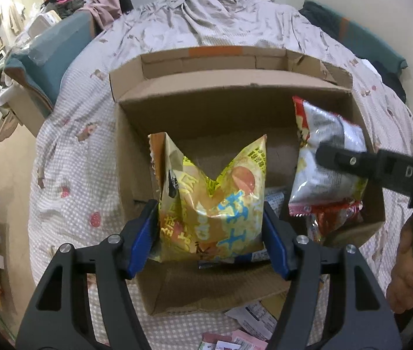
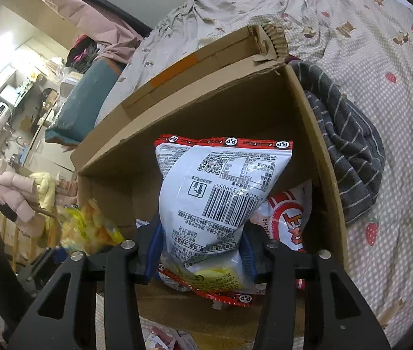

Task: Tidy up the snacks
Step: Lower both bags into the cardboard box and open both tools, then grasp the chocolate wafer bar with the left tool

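An open cardboard box [image 1: 206,108] sits on the bed; it also shows in the right wrist view [image 2: 194,116]. My left gripper [image 1: 211,233] is shut on a yellow snack bag [image 1: 215,204] and holds it over the box's left part. My right gripper [image 2: 202,258] is shut on a white and red snack bag [image 2: 215,192], barcode side facing the camera, over the box's right part. That bag [image 1: 323,160] and the right gripper's finger [image 1: 352,163] show in the left wrist view. The yellow bag [image 2: 89,227] appears blurred at the left of the right wrist view. Other packets [image 2: 288,221] lie inside the box.
The bed has a checked strawberry-print cover [image 1: 69,175]. A grey striped cloth [image 2: 349,145] lies against the box's right wall. Loose packets [image 1: 235,341] lie on the cover in front of the box. A teal cushion [image 1: 52,49] sits at the bed's left edge.
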Demonstrator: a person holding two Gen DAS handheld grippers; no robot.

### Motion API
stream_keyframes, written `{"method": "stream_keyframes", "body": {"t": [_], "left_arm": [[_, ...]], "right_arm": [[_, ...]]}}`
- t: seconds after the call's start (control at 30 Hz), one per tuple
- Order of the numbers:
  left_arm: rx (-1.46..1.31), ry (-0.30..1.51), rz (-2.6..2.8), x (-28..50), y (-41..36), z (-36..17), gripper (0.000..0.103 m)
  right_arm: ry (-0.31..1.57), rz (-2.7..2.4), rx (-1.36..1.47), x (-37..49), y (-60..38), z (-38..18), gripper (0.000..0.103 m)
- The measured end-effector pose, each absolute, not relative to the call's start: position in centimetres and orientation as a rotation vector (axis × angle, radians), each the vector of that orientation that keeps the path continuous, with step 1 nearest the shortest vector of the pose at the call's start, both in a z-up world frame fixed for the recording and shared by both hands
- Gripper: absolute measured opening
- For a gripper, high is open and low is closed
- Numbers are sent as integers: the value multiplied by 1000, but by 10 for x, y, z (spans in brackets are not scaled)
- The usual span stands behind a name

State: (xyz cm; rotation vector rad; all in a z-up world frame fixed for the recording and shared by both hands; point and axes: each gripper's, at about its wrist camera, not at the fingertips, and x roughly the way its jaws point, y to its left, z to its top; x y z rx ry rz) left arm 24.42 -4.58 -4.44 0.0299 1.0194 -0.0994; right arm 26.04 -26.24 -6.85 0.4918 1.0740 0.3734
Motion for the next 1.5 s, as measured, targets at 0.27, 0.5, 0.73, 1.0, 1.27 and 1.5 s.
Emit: {"method": "stream_keyframes", "body": {"t": [0.27,0.5,0.73,1.0,1.27,1.5], "left_arm": [[-52,994,-21,241,-31,-39,87],[-64,994,-28,243,-28,-37,93],[-56,972,-32,236,-27,-34,93],[-44,973,-22,226,-23,-31,93],[-37,952,-36,199,-19,-13,93],[-16,943,-31,171,-16,-7,93]], "right_arm": [[1031,375,495,257,-269,-56,73],[1002,385,483,255,-268,-48,93],[995,388,485,253,-269,-43,93],[983,379,465,243,-270,-34,93],[933,376,466,208,-273,-5,93],[933,398,446,174,-266,2,93]]}}
